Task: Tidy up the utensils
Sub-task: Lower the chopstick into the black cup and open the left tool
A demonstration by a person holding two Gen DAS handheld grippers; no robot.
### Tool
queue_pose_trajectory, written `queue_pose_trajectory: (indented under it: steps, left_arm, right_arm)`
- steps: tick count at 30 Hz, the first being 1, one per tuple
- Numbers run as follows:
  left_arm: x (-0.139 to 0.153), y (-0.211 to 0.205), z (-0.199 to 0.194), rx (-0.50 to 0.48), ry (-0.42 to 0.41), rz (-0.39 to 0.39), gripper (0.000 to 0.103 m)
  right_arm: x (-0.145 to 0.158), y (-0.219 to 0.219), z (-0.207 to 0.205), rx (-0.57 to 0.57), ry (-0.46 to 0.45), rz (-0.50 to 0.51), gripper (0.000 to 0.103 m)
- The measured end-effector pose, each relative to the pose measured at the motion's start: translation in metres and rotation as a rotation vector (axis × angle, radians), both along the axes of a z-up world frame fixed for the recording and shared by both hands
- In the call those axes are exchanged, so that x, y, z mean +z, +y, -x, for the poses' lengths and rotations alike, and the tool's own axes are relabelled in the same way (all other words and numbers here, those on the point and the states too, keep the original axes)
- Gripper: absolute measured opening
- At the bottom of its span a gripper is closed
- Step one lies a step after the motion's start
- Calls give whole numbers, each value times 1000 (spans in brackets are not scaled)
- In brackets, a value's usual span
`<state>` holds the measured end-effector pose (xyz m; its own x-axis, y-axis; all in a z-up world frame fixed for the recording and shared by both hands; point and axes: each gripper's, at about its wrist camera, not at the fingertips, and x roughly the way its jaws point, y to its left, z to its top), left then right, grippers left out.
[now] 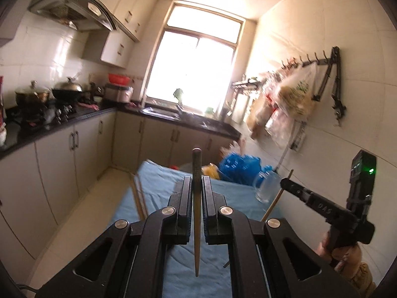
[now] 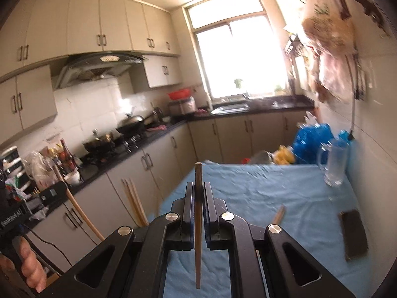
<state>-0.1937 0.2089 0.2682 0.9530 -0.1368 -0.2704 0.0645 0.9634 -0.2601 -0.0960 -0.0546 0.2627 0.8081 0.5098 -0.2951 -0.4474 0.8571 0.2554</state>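
Observation:
My left gripper (image 1: 197, 180) is shut on a wooden chopstick (image 1: 196, 159), which stands upright between the pads above the blue-clothed table (image 1: 158, 181). My right gripper (image 2: 198, 185) is shut on a second chopstick (image 2: 198, 171) in the same upright way. Each gripper also shows in the other's view: the right gripper (image 1: 284, 182) with its chopstick (image 1: 273, 204) slanted, and the left gripper (image 2: 63, 186) with its chopstick (image 2: 79, 211). Several loose chopsticks (image 2: 132, 198) lie at the table's left edge. Another chopstick (image 2: 279, 213) lies on the cloth.
A clear glass mug (image 2: 333, 166) stands at the table's far right by the wall, with a dark flat phone-like object (image 2: 353, 233) nearer. Blue and yellow bags (image 2: 312, 139) crowd the far end. A kitchen counter (image 2: 139, 149) with pots runs along the left.

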Motion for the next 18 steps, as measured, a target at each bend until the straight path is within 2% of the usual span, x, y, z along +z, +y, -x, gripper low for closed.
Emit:
queue_pose_trajectory:
  steps: [4,10,14,18]
  left_arm:
    - [10,18,-12,61,-22,-27,7]
    - [13,40,-43,113,1,-34,7]
    - [-1,46,-68,146,37,-55,7]
    - [-26,48,-92,142,125,-58,7]
  right_arm:
    - [18,29,-12,32,-32,-42,6]
    - [25,69,-36,61,-27,-82,6]
    - [12,95,-52,67,-4,-59,6]
    - [-12,113,-69,77,64,-11,6]
